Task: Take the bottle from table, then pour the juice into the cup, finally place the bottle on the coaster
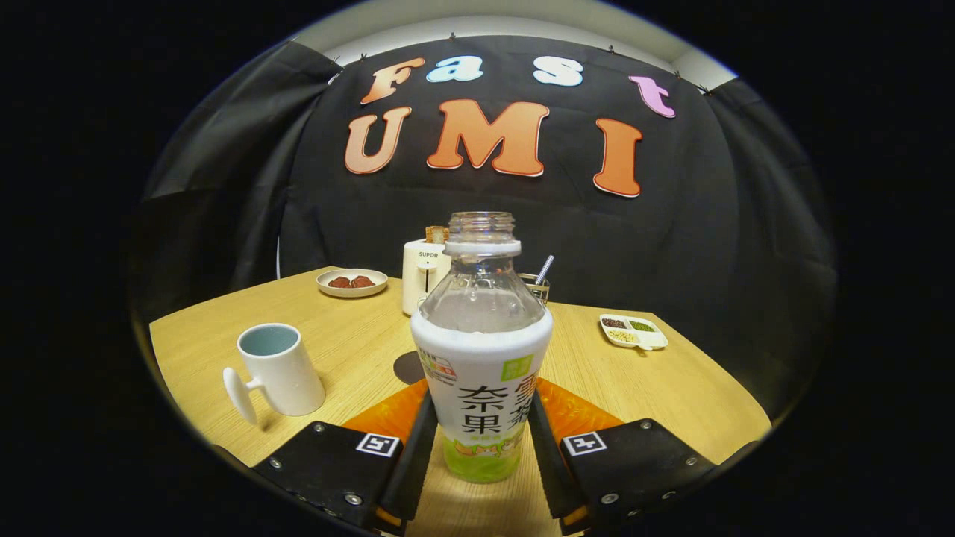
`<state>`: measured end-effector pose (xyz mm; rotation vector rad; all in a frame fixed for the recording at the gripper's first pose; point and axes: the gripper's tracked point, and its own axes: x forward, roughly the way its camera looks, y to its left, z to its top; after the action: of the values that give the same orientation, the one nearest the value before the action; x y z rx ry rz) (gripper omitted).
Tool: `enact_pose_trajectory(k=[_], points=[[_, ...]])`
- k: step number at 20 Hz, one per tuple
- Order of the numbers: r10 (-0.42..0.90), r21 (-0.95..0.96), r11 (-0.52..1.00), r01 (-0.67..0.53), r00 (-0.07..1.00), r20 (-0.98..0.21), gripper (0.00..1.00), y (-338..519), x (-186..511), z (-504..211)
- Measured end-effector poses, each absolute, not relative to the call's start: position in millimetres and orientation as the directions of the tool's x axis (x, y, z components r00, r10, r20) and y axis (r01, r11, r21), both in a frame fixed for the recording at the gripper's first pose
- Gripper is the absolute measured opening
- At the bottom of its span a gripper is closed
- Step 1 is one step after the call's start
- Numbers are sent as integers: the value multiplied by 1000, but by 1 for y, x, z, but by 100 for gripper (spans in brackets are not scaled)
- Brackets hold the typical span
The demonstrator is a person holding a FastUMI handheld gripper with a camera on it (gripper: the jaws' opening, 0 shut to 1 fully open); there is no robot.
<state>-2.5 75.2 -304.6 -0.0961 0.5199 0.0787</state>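
The gripper (481, 440) clamps the uncapped bottle (481, 358) low on its label — upright, so nothing spills — cup (277, 369) near left.

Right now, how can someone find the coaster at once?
On the wooden table, the uncapped bottle stands upright between the gripper fingers. The coaster lies just behind it, toward the mug: a flat dark disc, the lowest thing there.

Tool (481, 447), square fiducial markers, silver screws
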Motion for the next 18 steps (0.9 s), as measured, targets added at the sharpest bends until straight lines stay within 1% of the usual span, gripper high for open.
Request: enact_pose_trajectory(k=[8,9,12,18], points=[[29,-283,944,-169,897,-441,65,76,3,-273],[28,-305,936,-178,898,-438,63,77,4,-270],[38,-358,912,-203,907,-419,63,85,7,-264],[55,-555,786,-273,924,-378,63,105,13,-260]])
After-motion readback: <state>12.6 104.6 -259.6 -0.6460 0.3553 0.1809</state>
